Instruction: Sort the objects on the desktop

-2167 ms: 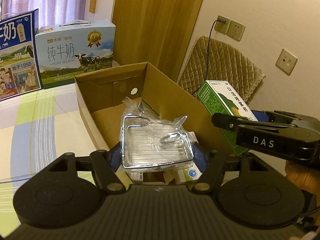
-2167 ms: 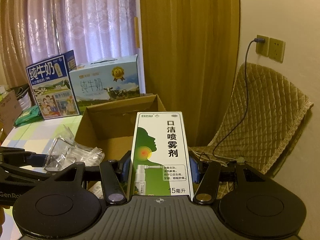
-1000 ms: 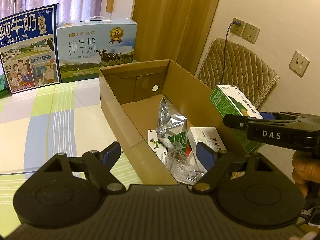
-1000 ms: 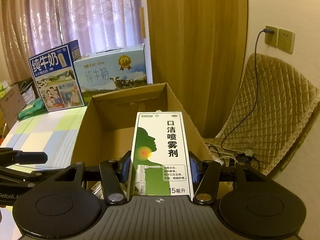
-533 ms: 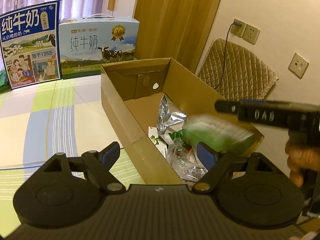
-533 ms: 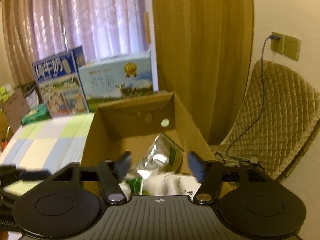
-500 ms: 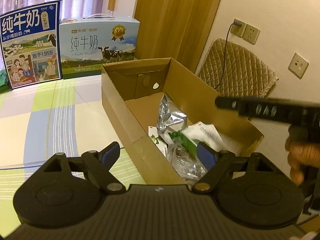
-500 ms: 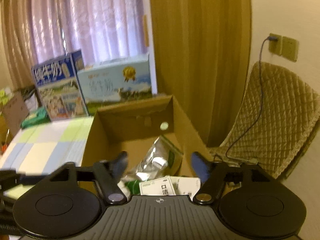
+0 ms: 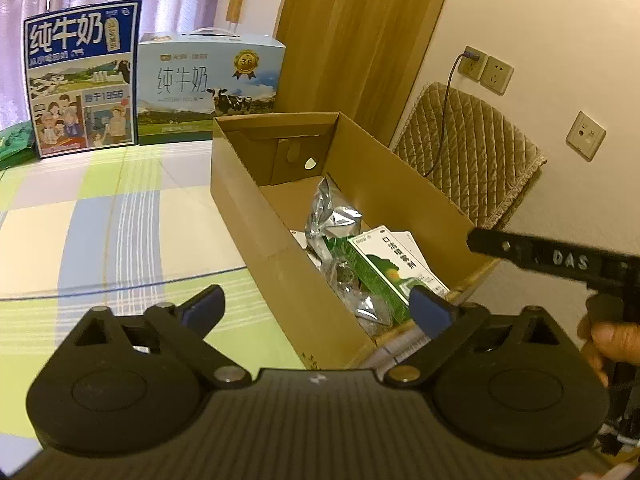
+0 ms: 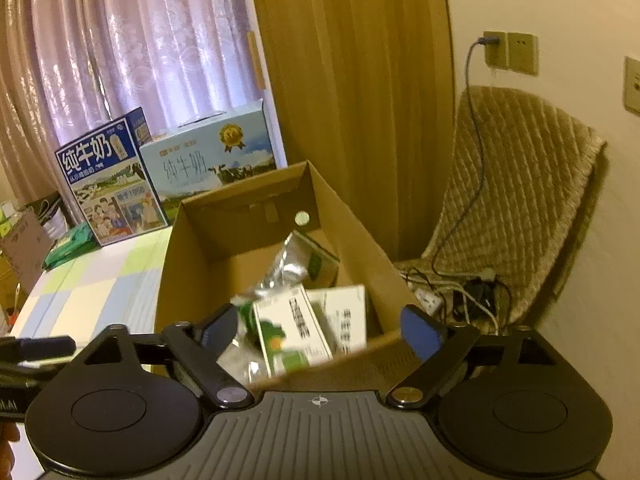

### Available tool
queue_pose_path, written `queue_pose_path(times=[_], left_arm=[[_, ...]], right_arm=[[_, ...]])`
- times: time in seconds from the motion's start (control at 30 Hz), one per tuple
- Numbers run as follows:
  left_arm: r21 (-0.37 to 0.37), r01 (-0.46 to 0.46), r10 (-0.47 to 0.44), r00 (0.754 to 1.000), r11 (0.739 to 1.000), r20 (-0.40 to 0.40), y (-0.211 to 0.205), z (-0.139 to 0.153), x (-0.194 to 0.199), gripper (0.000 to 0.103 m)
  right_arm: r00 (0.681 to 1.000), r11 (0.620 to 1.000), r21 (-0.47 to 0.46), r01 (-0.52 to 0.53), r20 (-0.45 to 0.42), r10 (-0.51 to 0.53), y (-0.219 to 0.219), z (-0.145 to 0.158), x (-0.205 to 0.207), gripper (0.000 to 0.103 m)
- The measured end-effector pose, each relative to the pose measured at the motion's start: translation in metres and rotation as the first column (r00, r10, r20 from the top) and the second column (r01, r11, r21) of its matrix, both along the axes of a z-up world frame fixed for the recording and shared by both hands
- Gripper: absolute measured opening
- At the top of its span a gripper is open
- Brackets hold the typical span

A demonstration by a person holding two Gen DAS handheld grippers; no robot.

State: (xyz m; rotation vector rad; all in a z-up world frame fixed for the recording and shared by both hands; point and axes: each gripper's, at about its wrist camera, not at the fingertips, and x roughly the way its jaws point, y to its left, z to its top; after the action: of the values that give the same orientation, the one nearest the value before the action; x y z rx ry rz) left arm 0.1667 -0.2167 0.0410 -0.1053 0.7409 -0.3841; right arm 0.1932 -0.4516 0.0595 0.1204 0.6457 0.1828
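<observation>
both the left claw (image 9: 316, 312) and right claw (image 10: 320, 330) gape empty over the cardboard box (image 9: 256, 216), where the green spray carton (image 9: 394, 268) and foil pouch (image 9: 332, 220) already lie, so the visible tabletop (image 9: 100, 220) looks sorted.

Dark blue milk carton (image 9: 82, 76): 纯牛奶, 1956
Light blue milk carton (image 9: 208, 84): 纯牛奶, medal 36
Right gripper (image 9: 568, 260) body: DAS
Green spray box (image 9: 394, 268): print too small to read

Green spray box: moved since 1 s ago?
Yes. The green spray box has left the right gripper, whose jaws now stand open, and lies down inside the cardboard box beside the foil pouch.
</observation>
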Motion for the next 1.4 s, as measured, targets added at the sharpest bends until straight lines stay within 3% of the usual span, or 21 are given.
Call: queue_pose_path(times=[0.2, 0.43, 0.9, 1.4], left_arm=[[0.031, -0.015, 0.015, 1.0, 0.999, 0.004, -0.001, 0.004, -0.022, 0.101], [0.066, -0.051, 0.05, 0.999, 0.996, 0.018, -0.004, 0.011, -0.048, 0.102], [0.054, -0.077, 0.078, 0.997, 0.996, -0.015, -0.007, 0.026, -0.096, 0.102], [0.074, -0.113, 0.112, 0.994, 0.991, 0.014, -0.008, 0.042, -0.12, 0.102]], right_arm=[[0.999, 1.0, -0.016, 0.009, -0.031, -0.01, -0.004, 0.001, -0.033, 0.101], [0.999, 0.999, -0.045, -0.002, -0.054, 0.0, -0.005, 0.008, -0.06, 0.101], [0.997, 0.999, -0.048, 0.005, -0.082, -0.009, -0.006, 0.02, -0.11, 0.101], [0.998, 0.996, -0.084, -0.027, -0.064, 0.022, 0.0, 0.038, -0.131, 0.101]])
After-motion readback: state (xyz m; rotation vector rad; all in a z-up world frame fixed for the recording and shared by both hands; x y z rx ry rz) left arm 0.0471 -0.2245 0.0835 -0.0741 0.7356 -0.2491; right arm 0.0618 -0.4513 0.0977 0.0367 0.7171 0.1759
